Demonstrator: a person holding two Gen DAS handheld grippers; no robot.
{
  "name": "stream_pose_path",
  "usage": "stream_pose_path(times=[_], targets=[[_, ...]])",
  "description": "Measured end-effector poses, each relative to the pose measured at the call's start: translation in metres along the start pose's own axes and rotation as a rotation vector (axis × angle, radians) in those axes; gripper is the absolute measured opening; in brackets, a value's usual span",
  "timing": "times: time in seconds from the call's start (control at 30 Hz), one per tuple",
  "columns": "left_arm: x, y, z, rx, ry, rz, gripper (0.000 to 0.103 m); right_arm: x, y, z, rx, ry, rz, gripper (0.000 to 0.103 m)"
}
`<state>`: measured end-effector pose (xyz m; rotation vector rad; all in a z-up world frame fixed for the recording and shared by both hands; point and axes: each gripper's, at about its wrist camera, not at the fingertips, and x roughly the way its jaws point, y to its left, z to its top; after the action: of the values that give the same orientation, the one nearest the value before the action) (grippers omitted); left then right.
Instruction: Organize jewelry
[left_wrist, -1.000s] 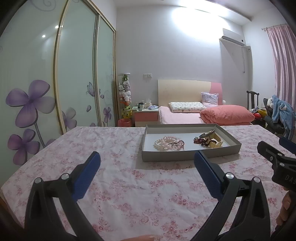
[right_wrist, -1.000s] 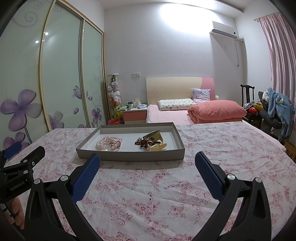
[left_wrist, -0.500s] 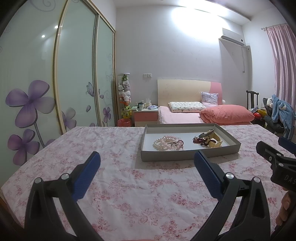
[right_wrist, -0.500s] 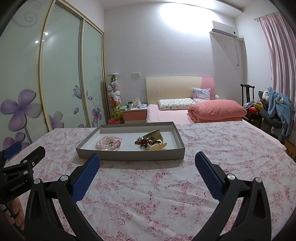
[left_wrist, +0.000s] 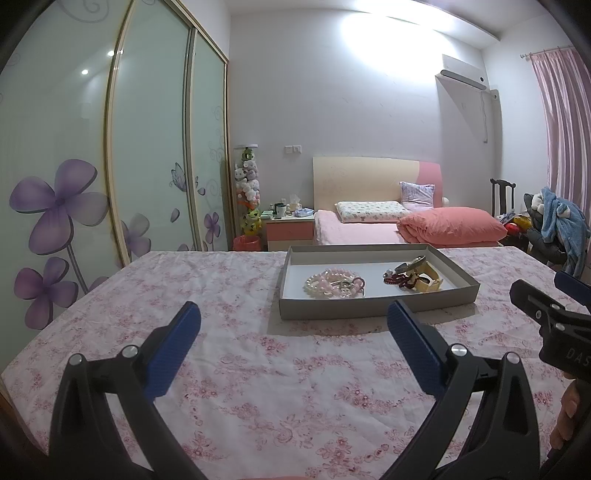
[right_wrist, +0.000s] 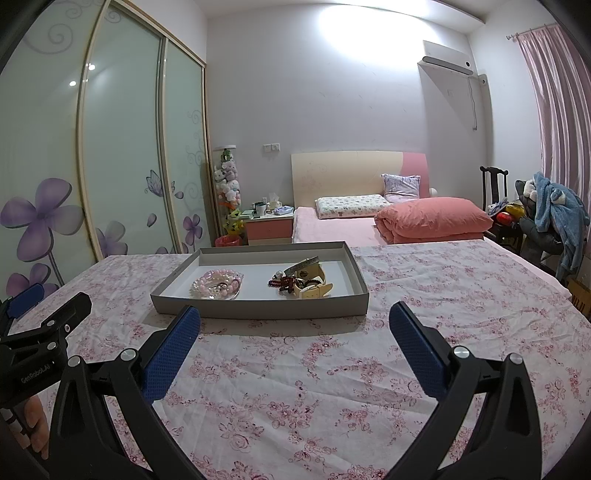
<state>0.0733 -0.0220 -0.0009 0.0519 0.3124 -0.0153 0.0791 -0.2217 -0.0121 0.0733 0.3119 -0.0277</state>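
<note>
A shallow grey tray (left_wrist: 373, 305) (right_wrist: 258, 308) sits on a table covered by a pink floral cloth (left_wrist: 258, 369). In its left part lies a heap of pink and white bead bracelets (left_wrist: 334, 284) (right_wrist: 217, 288). In its right part lie dark red beads (left_wrist: 397, 281) (right_wrist: 282, 283) and a cream watch with strap (left_wrist: 424, 275) (right_wrist: 312, 284). My left gripper (left_wrist: 293, 328) is open and empty, short of the tray's near wall. My right gripper (right_wrist: 294, 328) is open and empty, just short of the tray. Each gripper shows at the edge of the other's view.
A bed with a pink duvet (right_wrist: 432, 219) stands behind the table. A nightstand (right_wrist: 267, 229) and a tower of plush toys (right_wrist: 229, 192) are at the back left. Wardrobe doors with purple flowers (left_wrist: 55, 221) line the left. A chair with clothes (right_wrist: 554, 214) is at the right.
Both views have barely shifted; the tray sits a touch nearer in the left wrist view. Both grippers stay open and empty.
</note>
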Motion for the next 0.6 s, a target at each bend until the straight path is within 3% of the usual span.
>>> stream_pose_path(times=[0.6], targets=[[-0.0022, -0.0029, -0.0006, 0.001, -0.002, 0.003, 0.099, 0.0003, -0.0001, 0.0009, 0.001, 0.003, 0.000, 0.101]])
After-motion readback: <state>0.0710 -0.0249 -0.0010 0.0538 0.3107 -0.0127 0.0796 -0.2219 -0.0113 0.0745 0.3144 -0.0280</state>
